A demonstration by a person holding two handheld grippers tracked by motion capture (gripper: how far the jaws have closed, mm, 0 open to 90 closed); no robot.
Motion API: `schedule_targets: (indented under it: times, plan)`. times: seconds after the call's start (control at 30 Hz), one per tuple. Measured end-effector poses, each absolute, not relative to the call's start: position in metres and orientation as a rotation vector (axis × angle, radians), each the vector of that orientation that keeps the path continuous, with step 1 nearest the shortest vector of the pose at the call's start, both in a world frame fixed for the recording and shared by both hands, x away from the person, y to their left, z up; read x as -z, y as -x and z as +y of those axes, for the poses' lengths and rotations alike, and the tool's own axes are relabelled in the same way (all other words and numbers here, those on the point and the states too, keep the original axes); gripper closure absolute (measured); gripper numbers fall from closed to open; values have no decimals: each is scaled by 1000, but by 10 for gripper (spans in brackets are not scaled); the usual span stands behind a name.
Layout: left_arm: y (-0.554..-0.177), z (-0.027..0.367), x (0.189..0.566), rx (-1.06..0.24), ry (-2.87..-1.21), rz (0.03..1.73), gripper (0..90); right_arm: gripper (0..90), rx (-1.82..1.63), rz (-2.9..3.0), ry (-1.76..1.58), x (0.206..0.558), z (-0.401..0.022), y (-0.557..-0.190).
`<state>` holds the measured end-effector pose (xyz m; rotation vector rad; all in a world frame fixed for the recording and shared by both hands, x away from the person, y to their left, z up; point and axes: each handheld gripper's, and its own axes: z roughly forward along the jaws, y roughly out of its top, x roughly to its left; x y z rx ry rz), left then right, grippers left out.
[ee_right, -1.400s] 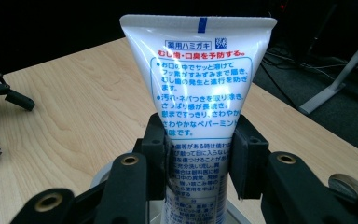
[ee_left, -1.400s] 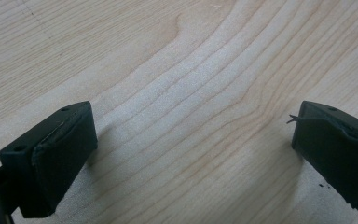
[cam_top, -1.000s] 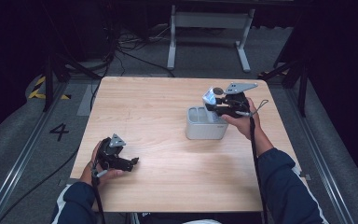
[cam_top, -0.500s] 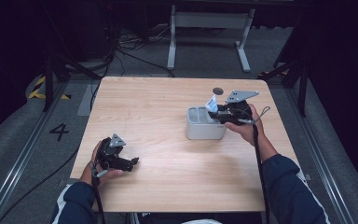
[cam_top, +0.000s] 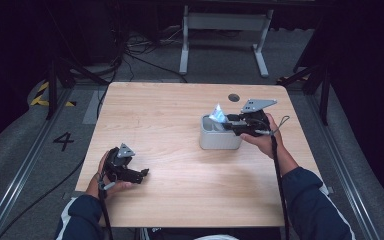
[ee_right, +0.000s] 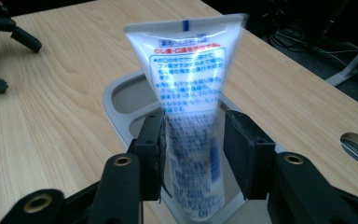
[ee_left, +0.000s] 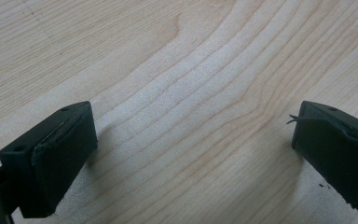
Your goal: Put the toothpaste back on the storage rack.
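Note:
A white tube with blue print (ee_right: 191, 93) stands upright in a grey compartmented holder (ee_right: 121, 100) on the wooden table. In the high view the tube's top (cam_top: 217, 114) sticks out of the holder (cam_top: 219, 141) right of the table's middle. My right gripper (ee_right: 193, 135) straddles the tube's lower half. Its jaws have just been opening, and the pads (ee_right: 242, 154) stand close beside the tube without squeezing it. From above, the right gripper (cam_top: 228, 122) reaches in level from the right. My left gripper (ee_left: 193, 144) rests open on bare wood at the near left (cam_top: 142, 175).
A round cable hole (cam_top: 234, 97) sits in the table behind the holder. The table's right edge (cam_top: 300, 135) runs close to my right hand. A metal stand (cam_top: 225, 30) and cables lie on the floor beyond the table.
The tube has come down from above the holder into it, with the right gripper following it down. The right jaws have parted slightly. The left gripper has stayed put.

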<state>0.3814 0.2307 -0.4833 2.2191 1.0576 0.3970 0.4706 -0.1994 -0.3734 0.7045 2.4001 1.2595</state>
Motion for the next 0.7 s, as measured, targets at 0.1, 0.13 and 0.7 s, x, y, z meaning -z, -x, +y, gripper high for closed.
schedule_targets:
  times: [0.1, 0.13, 0.7]
  plan:
    - [-381, 231, 483, -396, -2219, 1059, 3, 551, -1249, 2396, -693, 372, -199, -467]
    - [-381, 231, 483, -396, -2219, 1059, 3, 544, -1247, 2393, -688, 371, -199, -465]
    - [-381, 231, 483, -399, -2223, 1055, 3, 406, -1228, 2343, -674, 365, -209, -446]
